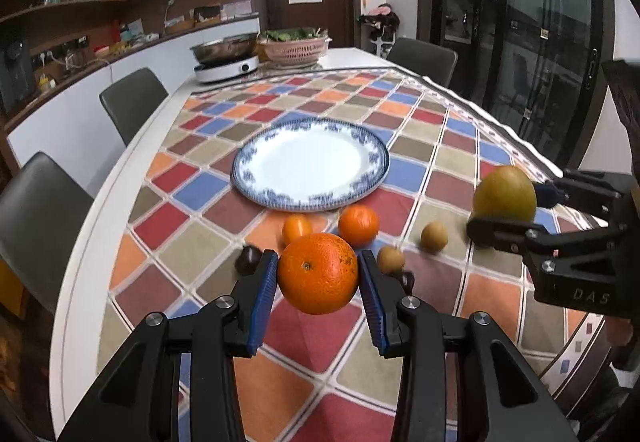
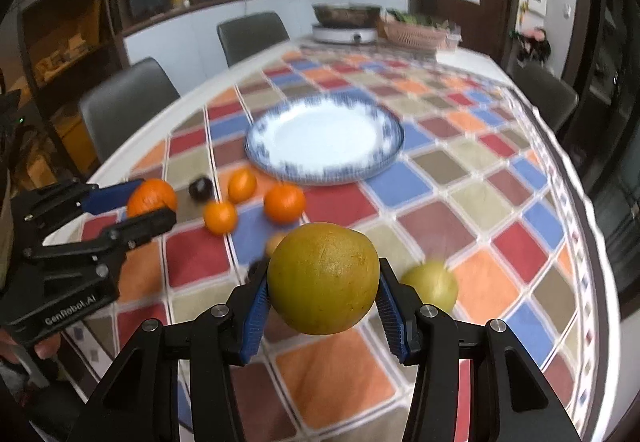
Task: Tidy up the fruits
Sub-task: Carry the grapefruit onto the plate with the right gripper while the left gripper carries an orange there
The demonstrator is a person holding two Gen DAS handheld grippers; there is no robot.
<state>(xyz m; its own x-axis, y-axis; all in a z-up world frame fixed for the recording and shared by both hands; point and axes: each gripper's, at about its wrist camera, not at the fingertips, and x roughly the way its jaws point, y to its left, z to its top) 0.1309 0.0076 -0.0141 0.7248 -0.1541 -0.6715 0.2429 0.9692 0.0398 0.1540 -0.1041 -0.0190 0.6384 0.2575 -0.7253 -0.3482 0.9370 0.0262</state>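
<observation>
left tool (image 1: 318, 274) gripping large round orange (image 1: 318, 273), holding it above the tabletop, short of the blue-rimmed white plate (image 1: 256, 166) | right tool (image 2: 323, 284) gripping large yellow-green citrus fruit (image 2: 323, 278), lifted, also short of the plate | small oranges (image 1: 359, 225), brown fruits (image 1: 434, 237) lying on checkered tablecloth (image 1: 416, 178) between tools and plate

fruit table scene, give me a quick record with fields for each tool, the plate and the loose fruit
left tool: shut on big orange, lifted off the cloth
right tool: shut on yellow-green citrus, also lifted
plate: blue-rimmed, nothing on it
loose fruit: small oranges, a dark fruit, a pale round fruit, all on the checked tablecloth in front of the plate
</observation>
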